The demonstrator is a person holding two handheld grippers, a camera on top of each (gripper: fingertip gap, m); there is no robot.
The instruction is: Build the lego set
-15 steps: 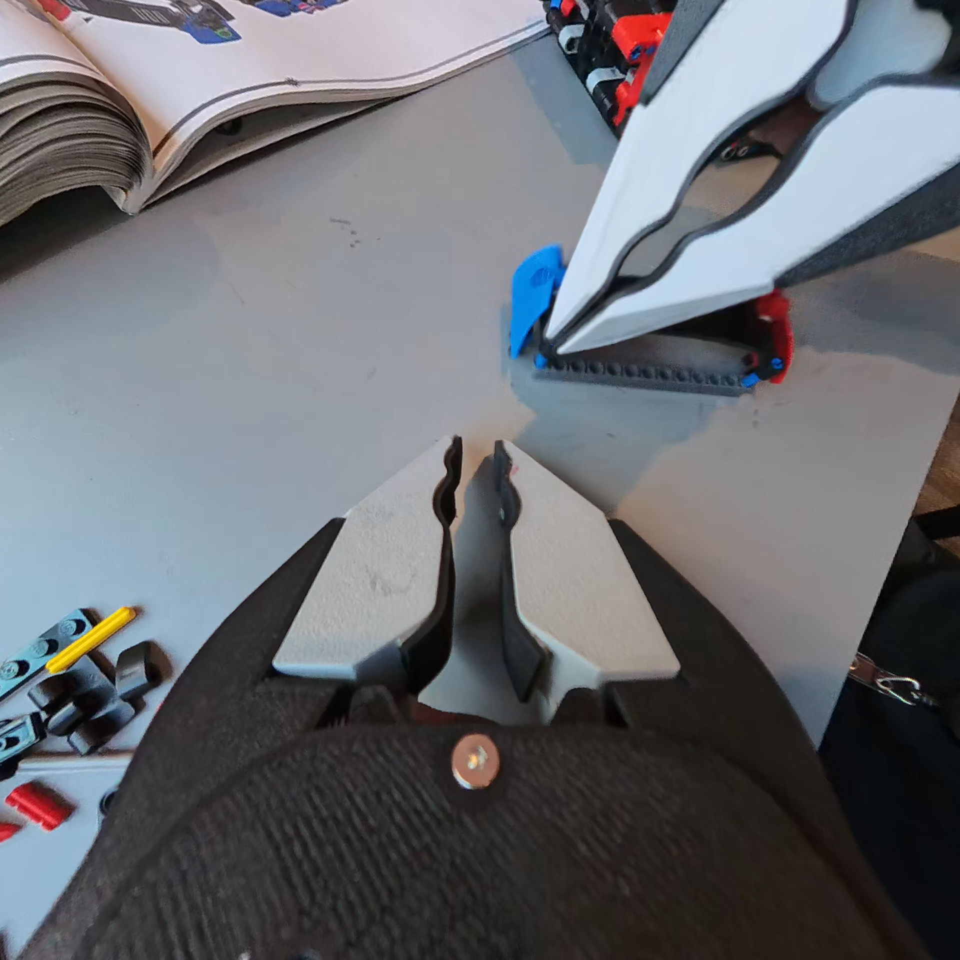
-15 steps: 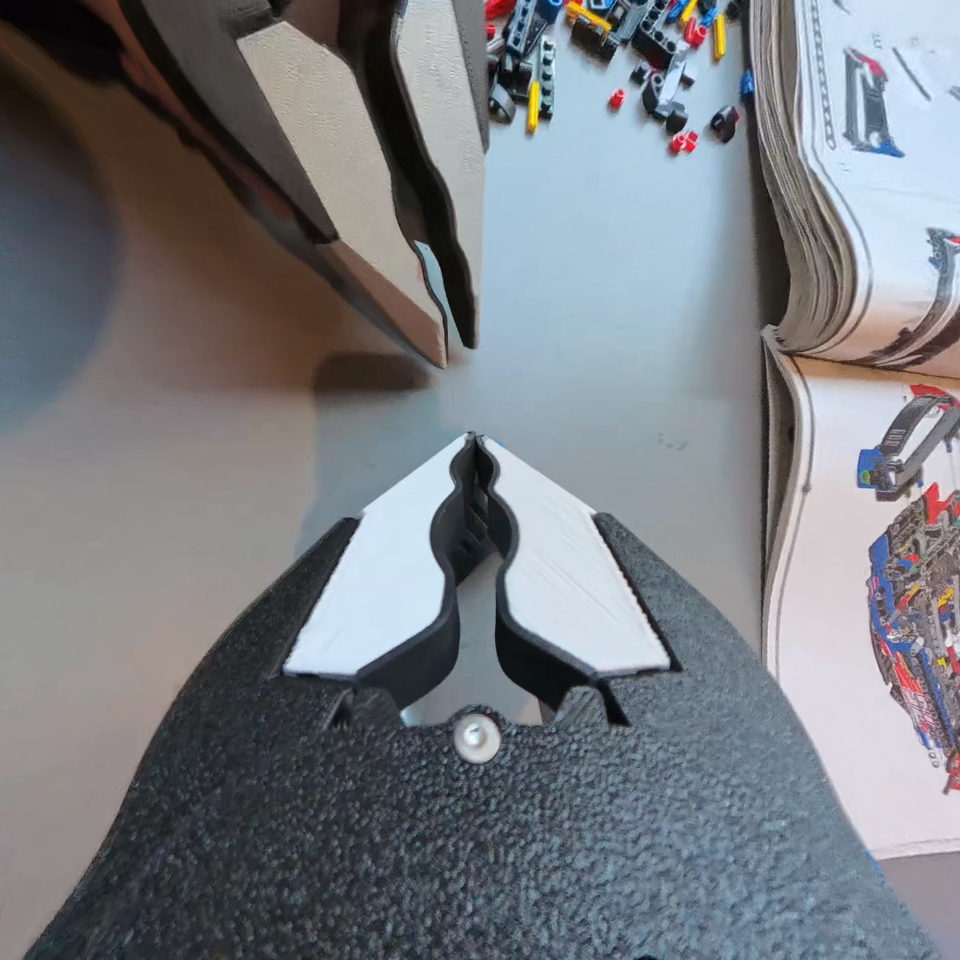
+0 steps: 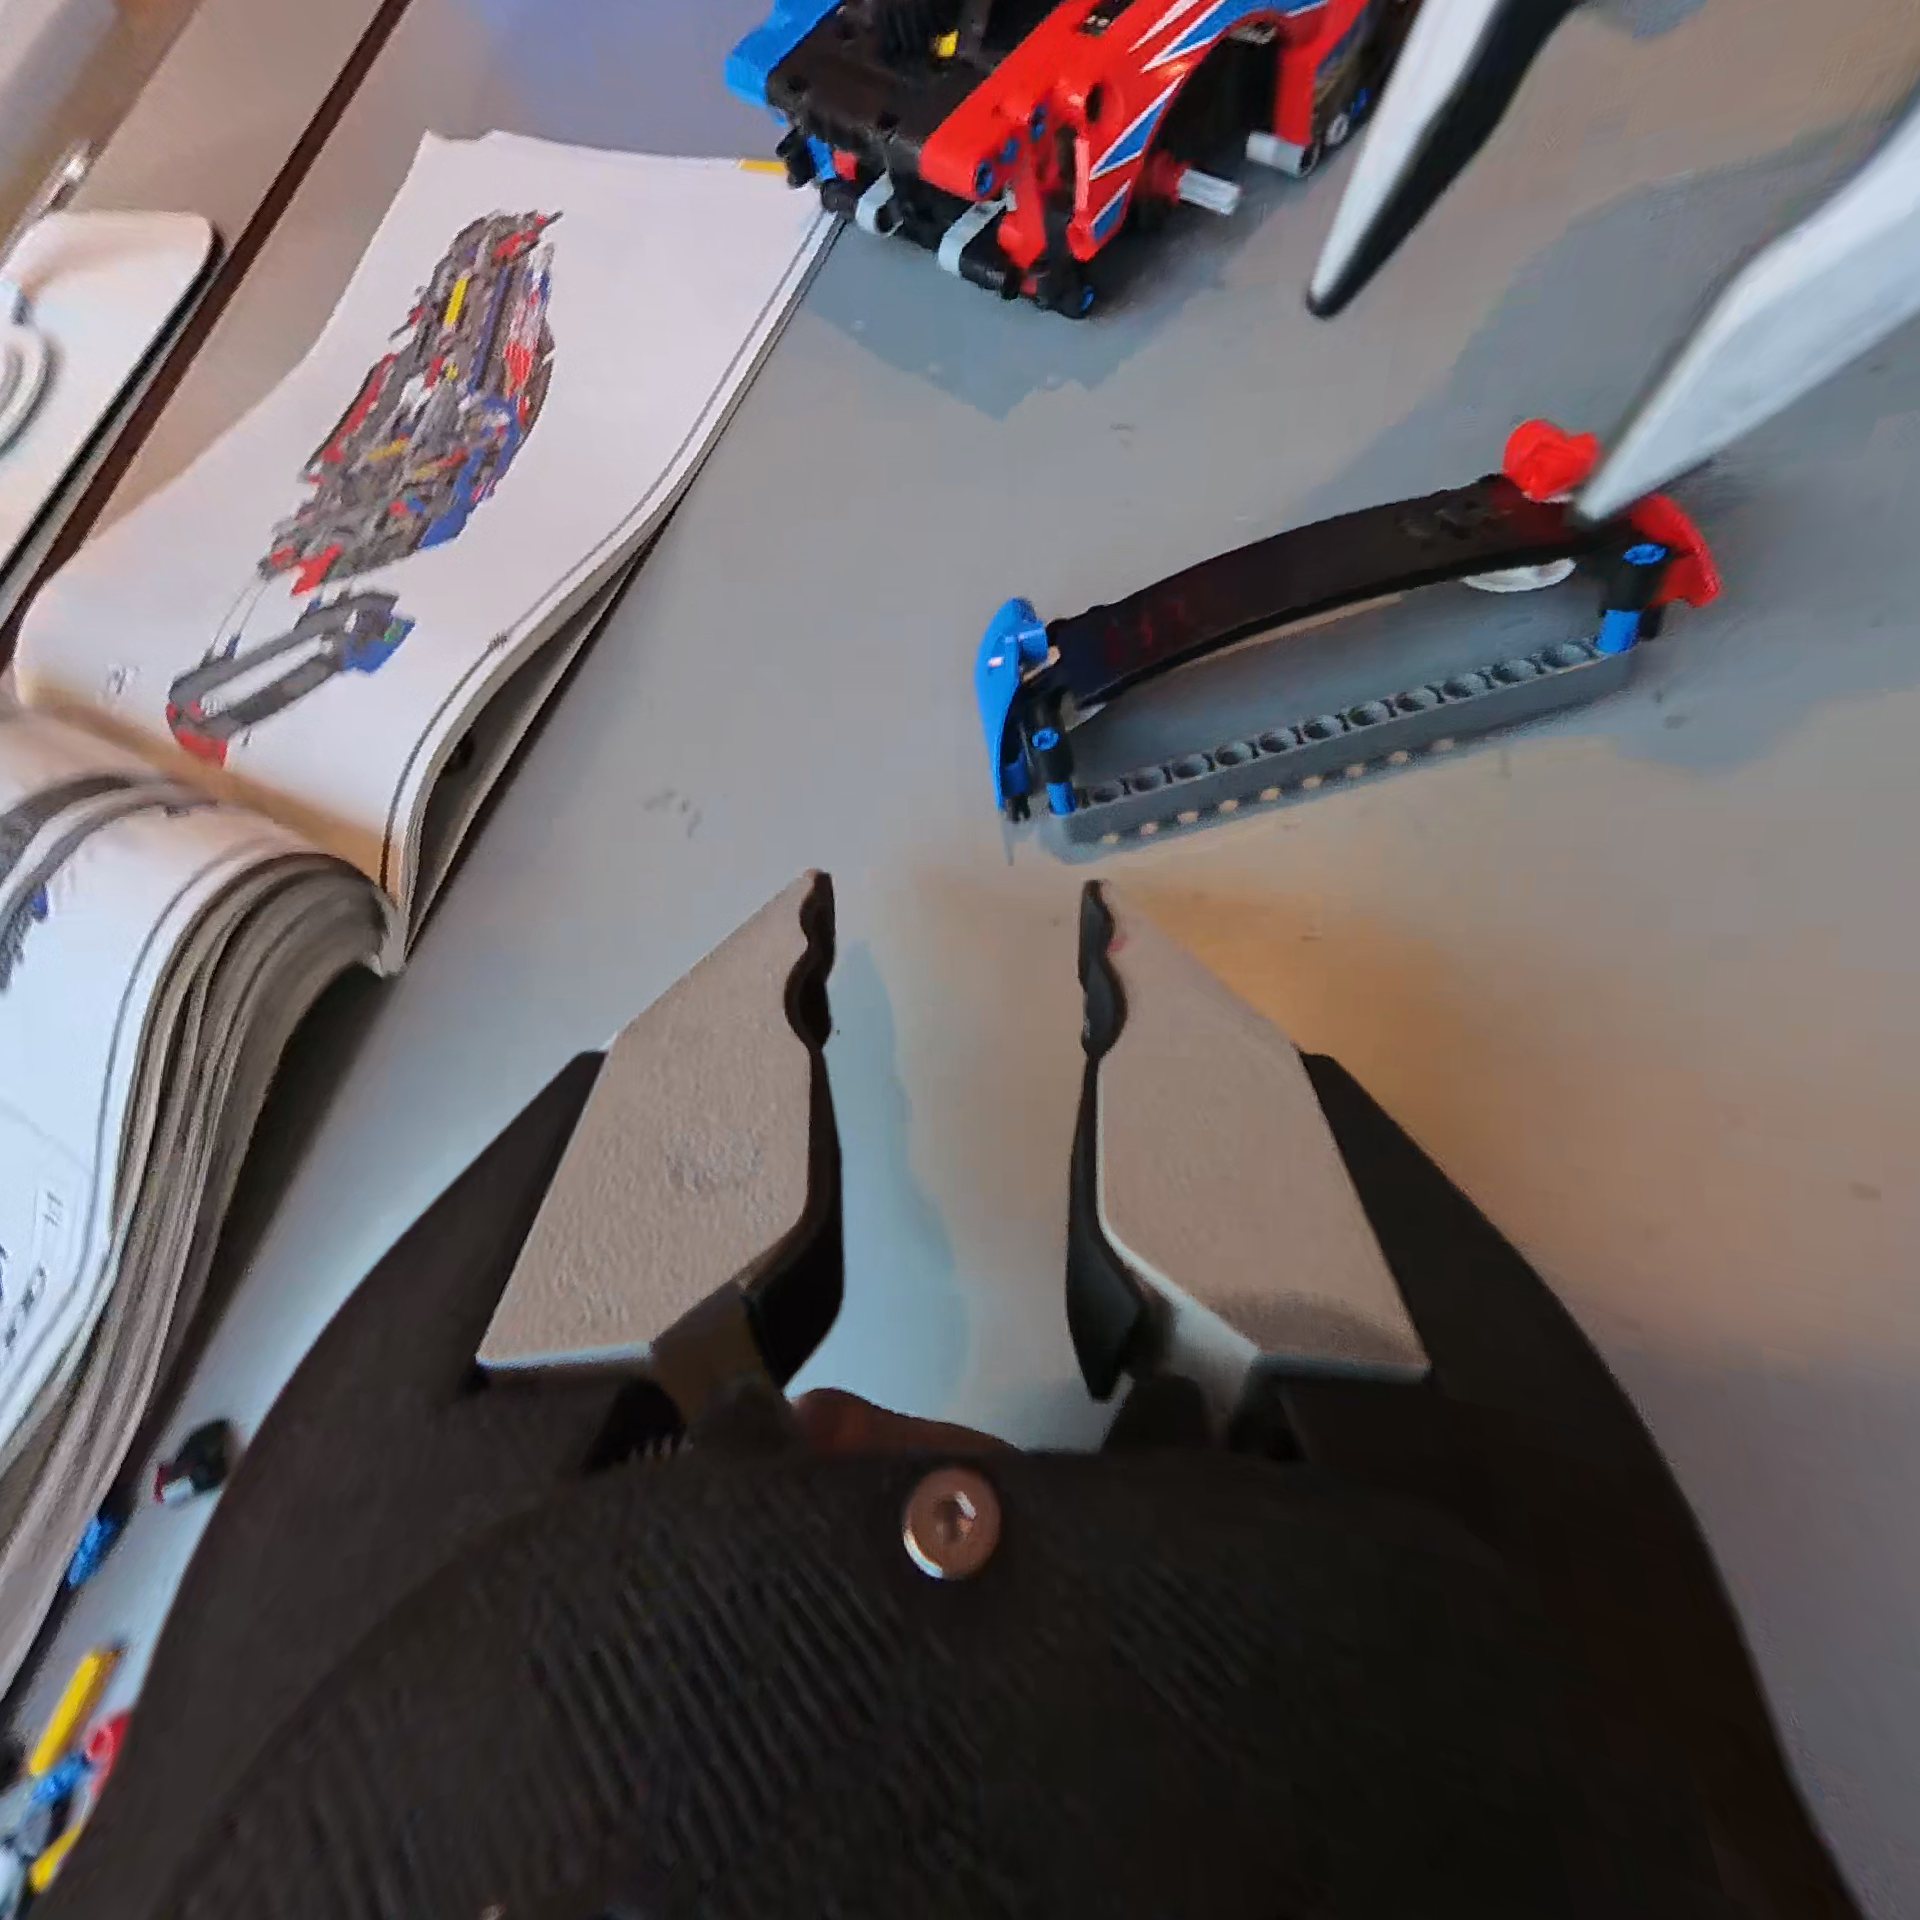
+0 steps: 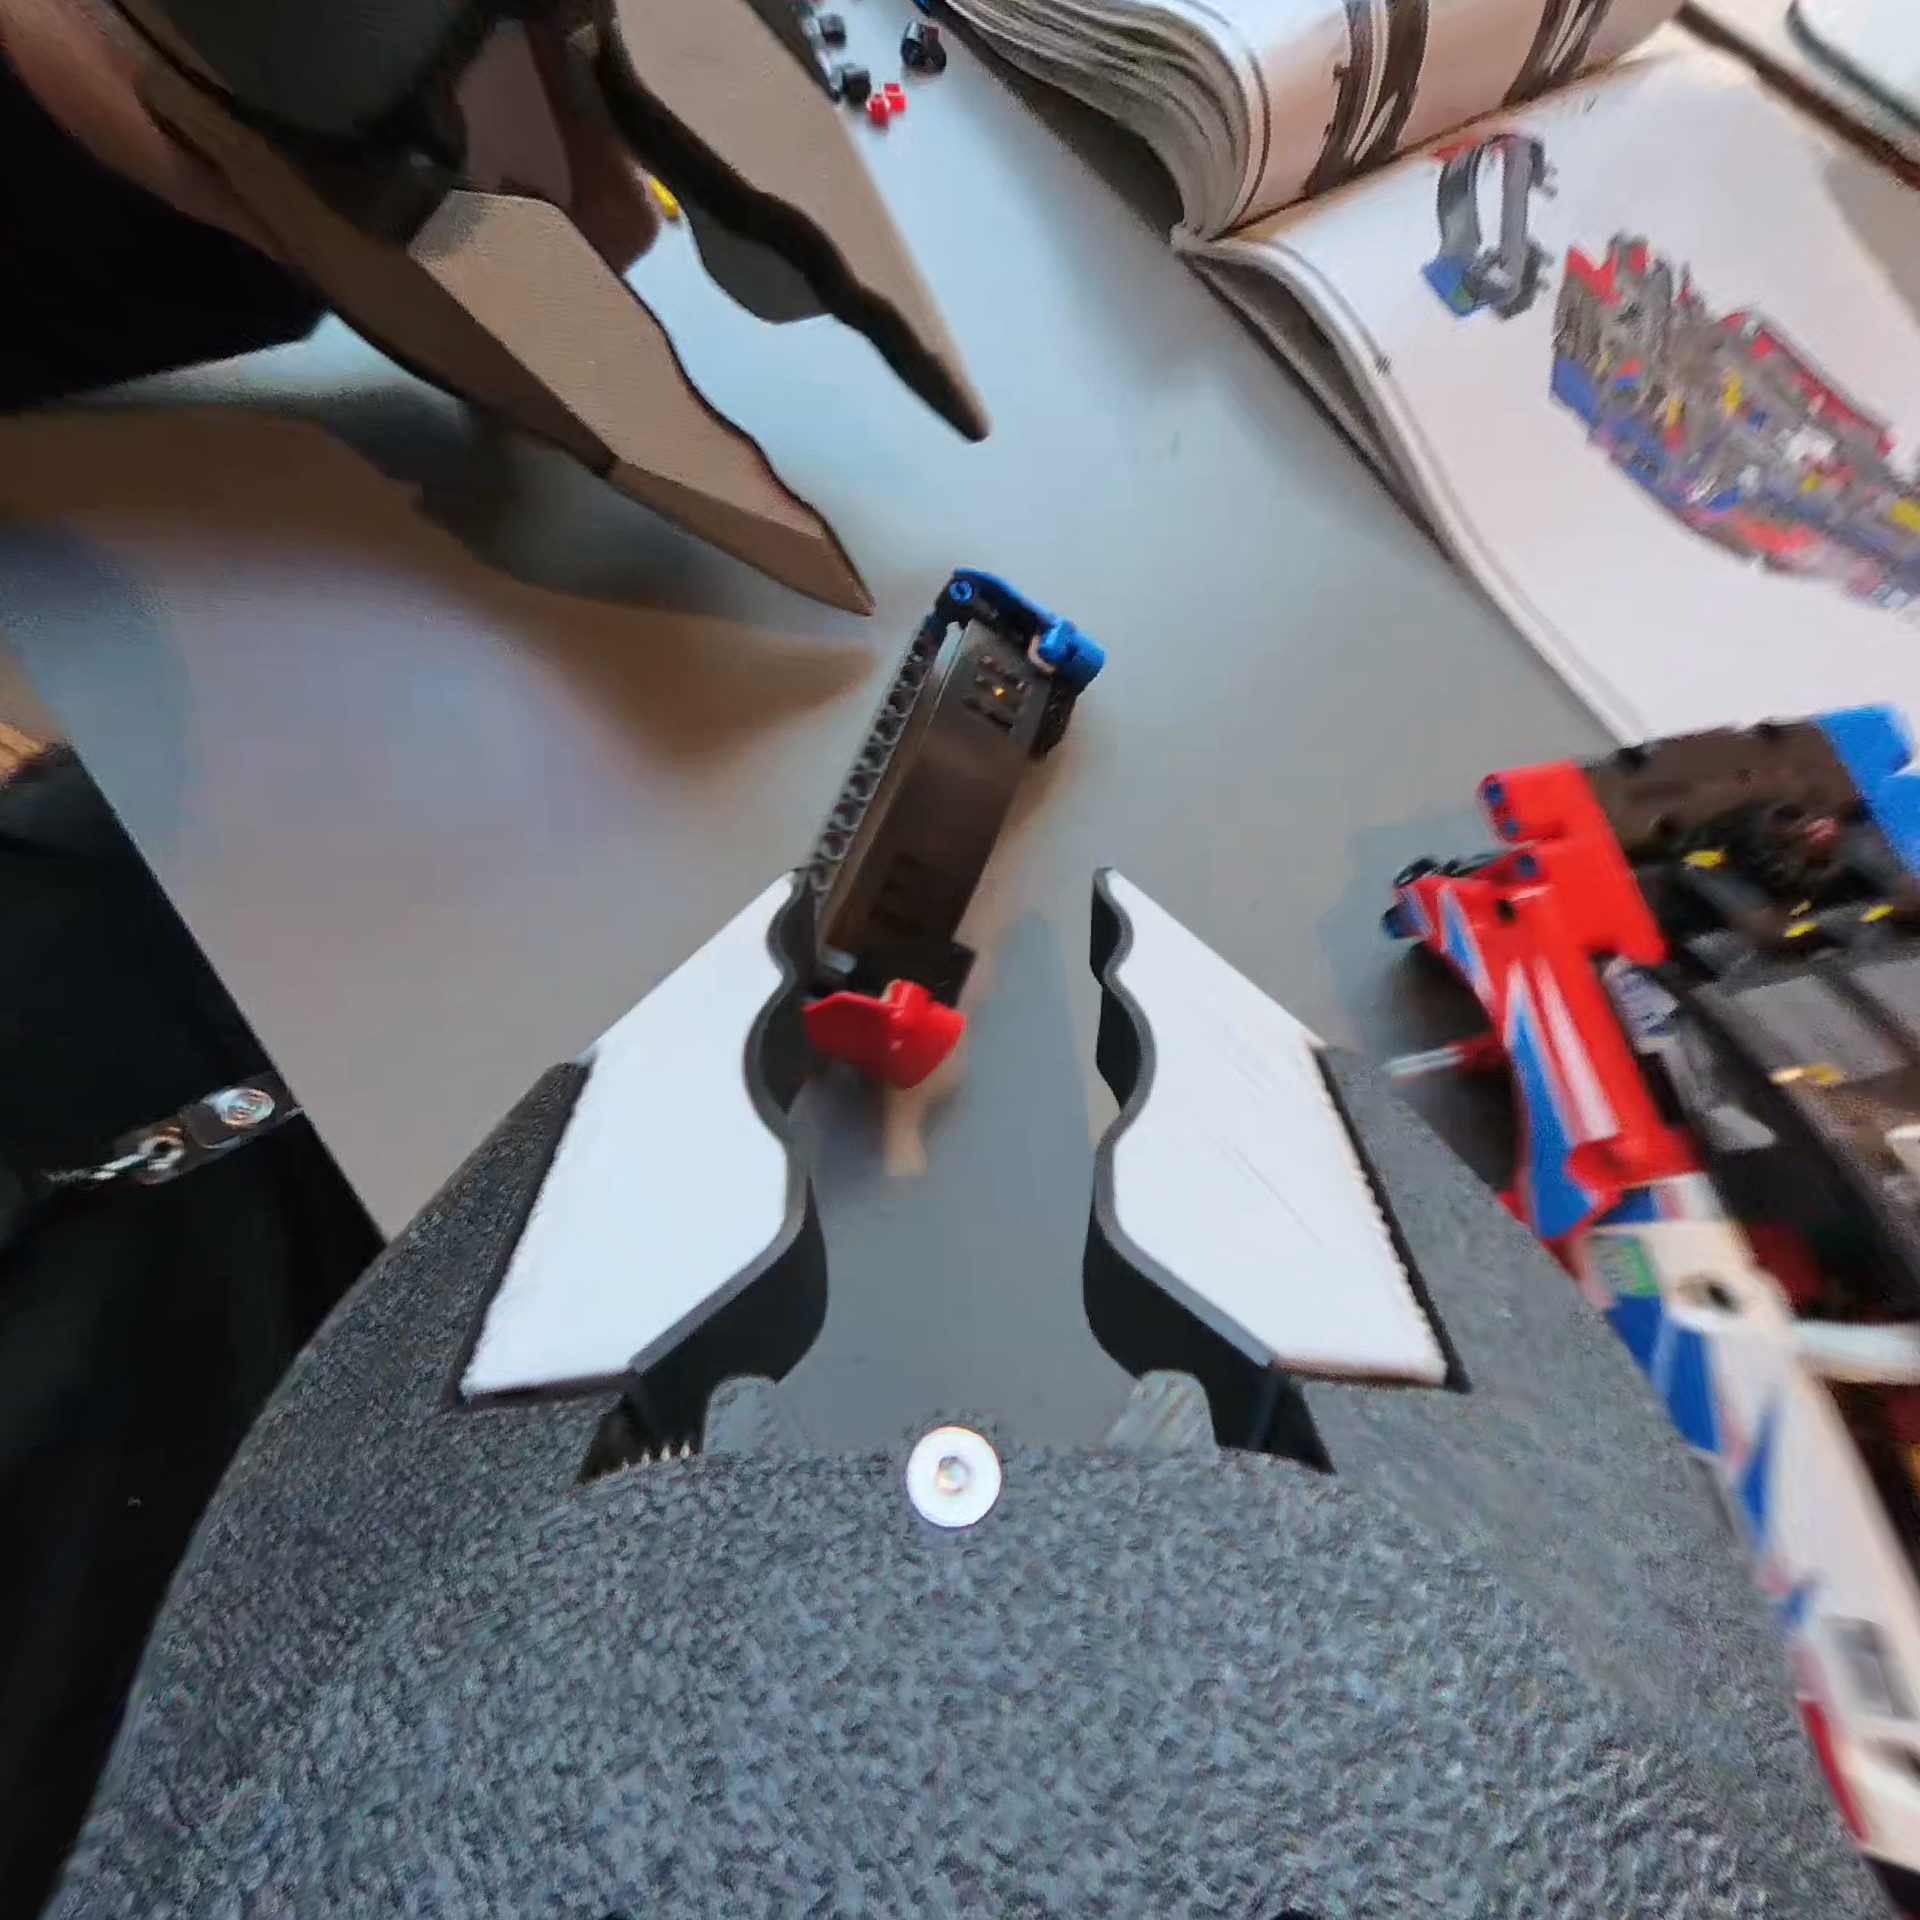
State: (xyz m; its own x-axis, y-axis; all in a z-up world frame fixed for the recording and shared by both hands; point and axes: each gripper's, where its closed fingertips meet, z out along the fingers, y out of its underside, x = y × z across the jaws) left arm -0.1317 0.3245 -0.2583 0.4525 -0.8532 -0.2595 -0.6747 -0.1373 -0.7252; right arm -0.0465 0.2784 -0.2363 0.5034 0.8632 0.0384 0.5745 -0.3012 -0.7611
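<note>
The car model [image 4: 1621, 1039] beside the instruction book [image 3: 468, 499] is blurred and cut off by the edge; the loose pieces [image 3: 62, 1745] below the book are too blurred to tell.

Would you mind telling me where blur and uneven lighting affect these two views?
Left wrist view: instruction booklet is smeared, and warm light tints the table orange. Right wrist view: the red and blue car model at the right edge is streaked; the small frame assembly stays fairly sharp.

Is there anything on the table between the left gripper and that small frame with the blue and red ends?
Nothing visible. Only bare grey table lies between the open left gripper and the frame. The instruction book sits off to the side, and the right gripper is at the frame's far red end, jaws open.
</note>
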